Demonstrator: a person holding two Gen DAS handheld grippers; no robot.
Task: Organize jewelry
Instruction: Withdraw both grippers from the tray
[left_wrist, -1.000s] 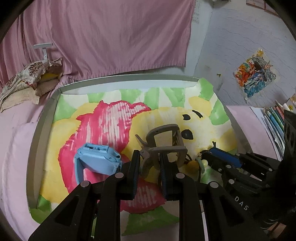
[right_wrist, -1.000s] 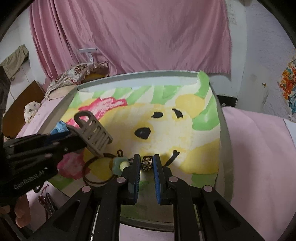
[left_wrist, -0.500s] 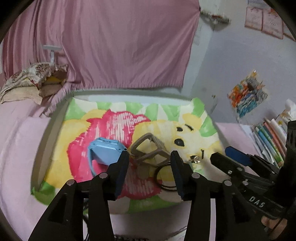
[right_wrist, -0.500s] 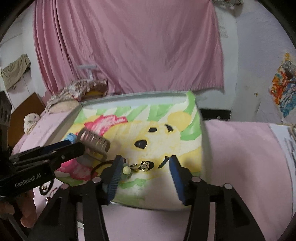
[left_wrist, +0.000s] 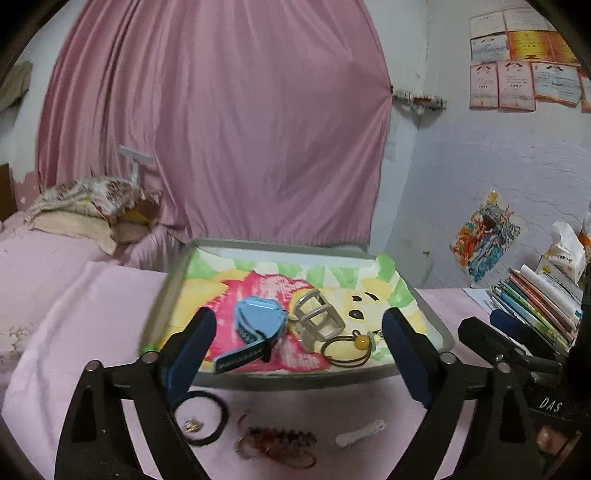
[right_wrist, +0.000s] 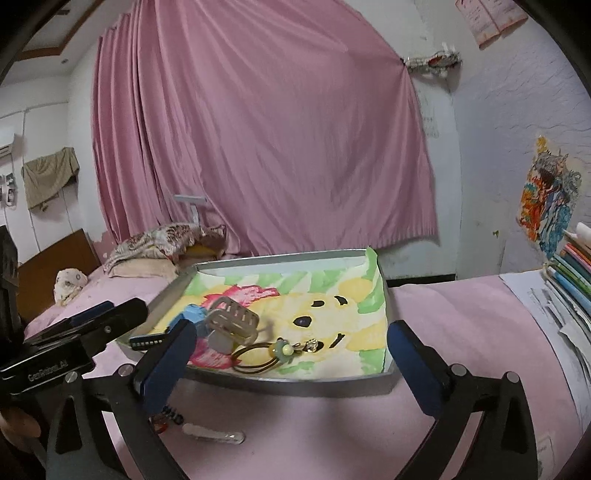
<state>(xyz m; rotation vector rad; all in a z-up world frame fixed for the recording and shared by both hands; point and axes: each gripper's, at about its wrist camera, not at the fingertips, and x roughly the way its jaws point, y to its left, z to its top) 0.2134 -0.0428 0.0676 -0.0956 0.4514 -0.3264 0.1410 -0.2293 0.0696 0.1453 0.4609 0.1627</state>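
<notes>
The metal tray (left_wrist: 436, 325), lined with a painted sheet, holds a blue watch (left_wrist: 258, 325), a grey hair claw (left_wrist: 317, 317), a brown hair tie (left_wrist: 347, 350) with a bead, and a small charm (right_wrist: 312, 345). Both the left gripper (left_wrist: 295, 354) and right gripper (right_wrist: 291, 365) have jaws opening wide, nothing between them. Only the left view shows a black hair tie (left_wrist: 218, 417) and beaded bracelet (left_wrist: 280, 439) on the pink cloth (left_wrist: 92, 314) before the tray.

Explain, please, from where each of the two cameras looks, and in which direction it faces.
Left wrist: sits on the left claw, looking forward and slightly down at the tray; its own opening, empty jaws and the right claw show.
Right wrist: sits on the right claw, looking forward and slightly down at the tray; its own opening, empty jaws and the left claw at the left edge show.
Shared: the tray, the grey hair clip, the pink curtain.
</notes>
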